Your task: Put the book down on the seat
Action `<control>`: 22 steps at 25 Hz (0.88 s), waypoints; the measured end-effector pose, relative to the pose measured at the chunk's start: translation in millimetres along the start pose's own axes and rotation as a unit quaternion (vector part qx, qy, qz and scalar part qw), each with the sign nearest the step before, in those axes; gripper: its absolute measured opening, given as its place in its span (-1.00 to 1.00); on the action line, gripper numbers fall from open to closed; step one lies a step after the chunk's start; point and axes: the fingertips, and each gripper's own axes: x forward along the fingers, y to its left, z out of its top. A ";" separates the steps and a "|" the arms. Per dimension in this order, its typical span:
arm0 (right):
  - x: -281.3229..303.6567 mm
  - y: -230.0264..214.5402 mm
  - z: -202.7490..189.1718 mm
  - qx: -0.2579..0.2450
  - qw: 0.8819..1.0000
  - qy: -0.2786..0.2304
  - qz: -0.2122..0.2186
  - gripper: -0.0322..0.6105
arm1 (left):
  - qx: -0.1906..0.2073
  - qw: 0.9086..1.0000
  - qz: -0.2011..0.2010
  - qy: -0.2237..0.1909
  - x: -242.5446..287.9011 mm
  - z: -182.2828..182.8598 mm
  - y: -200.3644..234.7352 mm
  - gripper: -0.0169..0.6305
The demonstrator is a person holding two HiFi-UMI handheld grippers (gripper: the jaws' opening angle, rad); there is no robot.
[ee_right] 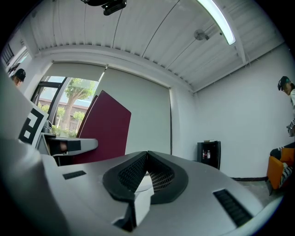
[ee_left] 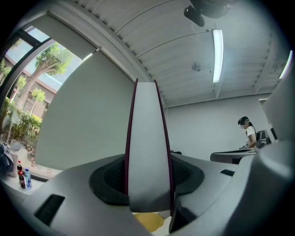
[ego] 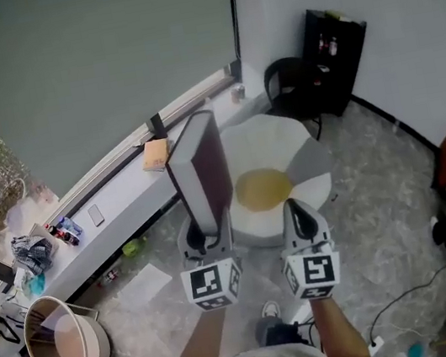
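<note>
left gripper (ego: 208, 237) clamped on book (ego: 201, 169), held upright, off seat (ego: 264, 145). right gripper (ego: 298, 210) jaws together, empty. lowering and release left.

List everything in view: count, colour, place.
book: one, maroon cover, upright in the left gripper
seat: one, white with yellow centre, floor ahead of the grippers
shelf: one, black, against the right wall
chair: one, black, beside the shelf
phone: one, grey, on the windowsill
bin: one, beige, floor at lower left
left gripper: one, grey, closed on the book
right gripper: one, grey, shut, empty
</note>
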 end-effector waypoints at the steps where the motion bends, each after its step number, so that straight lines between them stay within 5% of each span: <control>1: 9.3 -11.1 0.1 0.001 1.000 0.000 -0.001 -0.89 | 0.001 1.000 -0.001 -0.001 13.8 0.4 -5.4 -0.23; 14: 88.4 -127.6 -16.4 0.012 1.000 -0.004 -0.021 -0.89 | 0.000 1.000 -0.005 -0.006 140.9 -12.3 -58.0 -0.23; 22: 135.3 -141.1 -29.8 0.014 1.000 0.009 -0.017 -0.89 | -0.001 1.000 0.000 0.000 186.5 -25.4 -47.7 -0.23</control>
